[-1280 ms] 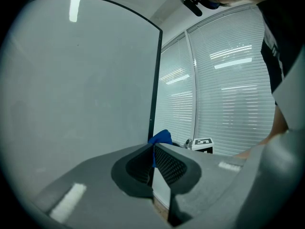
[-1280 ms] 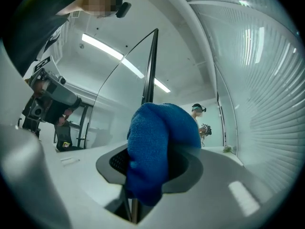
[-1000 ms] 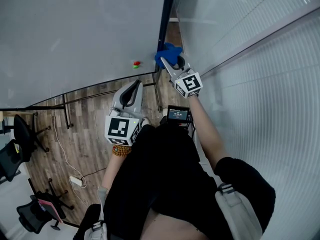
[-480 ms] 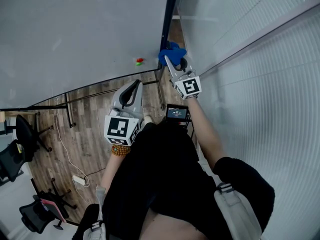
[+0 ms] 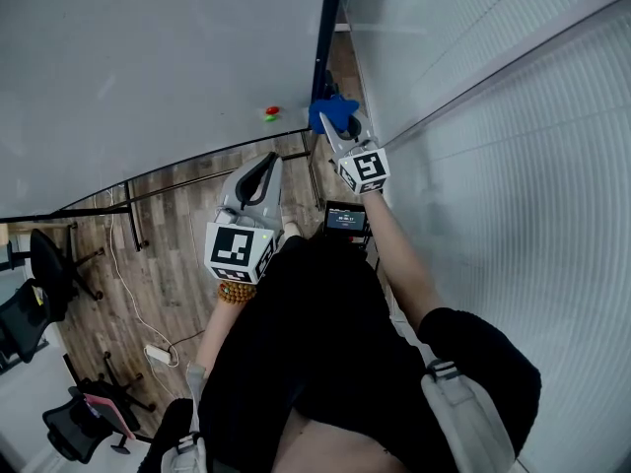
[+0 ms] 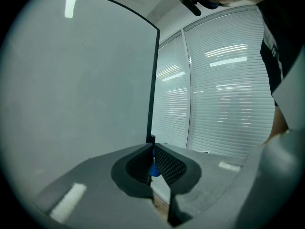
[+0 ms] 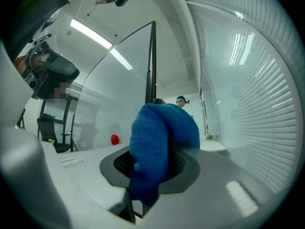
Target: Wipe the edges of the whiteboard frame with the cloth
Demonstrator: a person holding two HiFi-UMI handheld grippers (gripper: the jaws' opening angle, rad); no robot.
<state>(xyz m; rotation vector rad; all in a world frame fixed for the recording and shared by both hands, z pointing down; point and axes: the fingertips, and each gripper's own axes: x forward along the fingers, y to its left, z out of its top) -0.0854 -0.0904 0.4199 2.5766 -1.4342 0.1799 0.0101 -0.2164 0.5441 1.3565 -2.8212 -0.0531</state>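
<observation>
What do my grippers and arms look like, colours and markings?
Both the left gripper and the right gripper are pale grey, tapered shells with dark textured pads, each carrying a white cube printed with black square markers. A brown bead bracelet circles the left wrist; the right sleeve is short and black.

Blue cloth [image 5: 333, 112] bunched; at the dark whiteboard frame [image 5: 327, 28], right edge.

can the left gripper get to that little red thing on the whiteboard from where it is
Probably yes. The left gripper hangs close to the red thing on the whiteboard, nothing between them. Its jaws are shut and empty; the right gripper, holding the cloth, is off to the side.
</observation>
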